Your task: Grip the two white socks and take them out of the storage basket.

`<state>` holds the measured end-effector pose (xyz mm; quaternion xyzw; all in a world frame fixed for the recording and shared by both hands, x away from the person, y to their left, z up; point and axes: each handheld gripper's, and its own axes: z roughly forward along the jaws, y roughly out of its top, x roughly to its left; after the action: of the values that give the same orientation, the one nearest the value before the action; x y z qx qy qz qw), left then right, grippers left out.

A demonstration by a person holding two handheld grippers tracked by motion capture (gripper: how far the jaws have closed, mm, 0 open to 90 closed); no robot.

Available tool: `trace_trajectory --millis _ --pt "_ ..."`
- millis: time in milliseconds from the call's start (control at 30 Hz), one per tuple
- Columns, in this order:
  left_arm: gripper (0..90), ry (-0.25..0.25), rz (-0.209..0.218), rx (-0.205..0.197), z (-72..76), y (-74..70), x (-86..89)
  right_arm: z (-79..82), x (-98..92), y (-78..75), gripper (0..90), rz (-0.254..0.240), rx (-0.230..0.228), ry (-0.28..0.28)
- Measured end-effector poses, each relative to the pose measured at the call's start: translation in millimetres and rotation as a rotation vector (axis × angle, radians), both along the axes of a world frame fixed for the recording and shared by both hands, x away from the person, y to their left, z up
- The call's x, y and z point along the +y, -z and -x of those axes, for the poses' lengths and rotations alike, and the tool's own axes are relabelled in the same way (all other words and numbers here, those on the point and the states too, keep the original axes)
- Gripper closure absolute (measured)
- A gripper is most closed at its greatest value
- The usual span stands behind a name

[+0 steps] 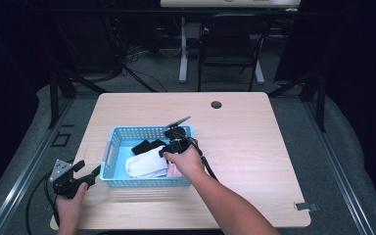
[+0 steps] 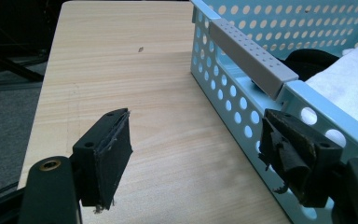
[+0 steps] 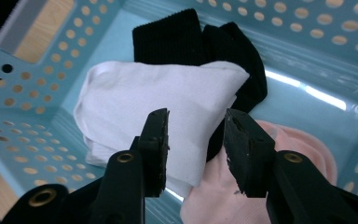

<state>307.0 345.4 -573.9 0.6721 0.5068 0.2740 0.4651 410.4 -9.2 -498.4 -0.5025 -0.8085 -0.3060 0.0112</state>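
Note:
A light blue perforated basket sits on the wooden table. Inside it lie a white sock, a black sock and a pink sock. My right gripper hovers open inside the basket. Its jaws straddle the edge of the white sock, which overlaps the black sock and the pink sock. In the high view the right gripper is over the basket's middle. My left gripper is open and holds nothing, just outside the basket's left wall near the front corner. The high view puts the left gripper there too.
The basket's grey handle bar runs along the top of its left wall. A round cable hole is in the table's far side. A black chair and a desk leg stand beyond the table. Bare tabletop lies left of the basket.

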Motion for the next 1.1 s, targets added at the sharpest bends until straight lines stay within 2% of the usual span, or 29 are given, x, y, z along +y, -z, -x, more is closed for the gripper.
trace_trajectory --millis 100,267,333,367,400,467,533,567,633,733,767,833,867,933,967,1000,1100 --pt "24.7 0.0 0.0 -0.001 0.0 -0.2 0.1 -3.0 5.1 6.7 59.7 0.031 0.043 -0.012" --pt "24.7 -0.002 0.003 -0.004 0.2 -0.4 0.4 -5.7 11.8 16.2 59.2 0.043 0.1 -0.011" --pt "24.7 -0.002 0.003 -0.004 0.2 -0.5 0.5 -6.7 13.6 20.1 58.9 0.033 0.117 0.013" --pt "24.7 -0.001 0.003 -0.004 0.2 -0.5 0.4 -6.7 13.6 20.1 58.9 0.033 0.117 0.013" --pt "24.7 0.0 0.002 -0.004 0.2 -0.6 0.2 -9.1 12.4 20.7 59.3 0.041 0.143 -0.009" --pt "24.7 0.0 0.002 -0.004 0.2 -0.6 0.2 -9.4 12.9 23.3 61.0 0.021 0.147 0.009" --pt "24.7 0.0 0.002 -0.003 0.1 -0.6 0.2 -10.6 11.5 22.6 64.6 0.022 0.152 -0.009" --pt "24.7 0.0 0.002 -0.003 0.1 -0.5 0.1 -10.0 11.9 22.8 67.6 0.009 0.137 -0.006" --pt "24.7 0.001 0.001 -0.002 0.1 -0.6 0.0 -8.9 11.4 20.5 73.7 0.024 0.111 -0.029" --pt "24.7 0.002 0.001 -0.001 0.0 -0.5 -0.2 -6.6 12.1 19.2 78.3 0.024 0.083 -0.031" --pt "24.7 0.003 0.001 -0.001 0.0 -0.5 -0.3 -5.3 12.2 18.1 81.9 -0.008 0.068 -0.036" --pt "24.7 0.003 0.0 -0.001 0.0 -0.5 -0.3 -3.9 11.8 15.7 83.5 0.001 0.042 -0.051" --pt "24.7 0.003 0.0 -0.001 0.1 -0.5 -0.3 -2.4 12.9 14.2 84.2 -0.014 0.03 -0.043" --pt "24.7 0.002 0.0 -0.001 0.0 -0.5 -0.3 0.8 13.4 9.6 84.7 -0.015 0.0 -0.057" --pt "24.7 0.003 0.0 -0.001 0.0 -0.5 -0.3 1.7 12.9 6.9 84.9 -0.005 -0.021 -0.082" --pt "24.7 0.002 0.0 0.0 -0.1 -0.4 -0.5 4.3 14.4 5.1 84.9 -0.019 -0.046 -0.076" --pt "24.7 0.002 -0.001 -0.001 0.0 -0.4 -0.7 10.8 15.4 -4.3 85.1 -0.011 -0.119 -0.107"
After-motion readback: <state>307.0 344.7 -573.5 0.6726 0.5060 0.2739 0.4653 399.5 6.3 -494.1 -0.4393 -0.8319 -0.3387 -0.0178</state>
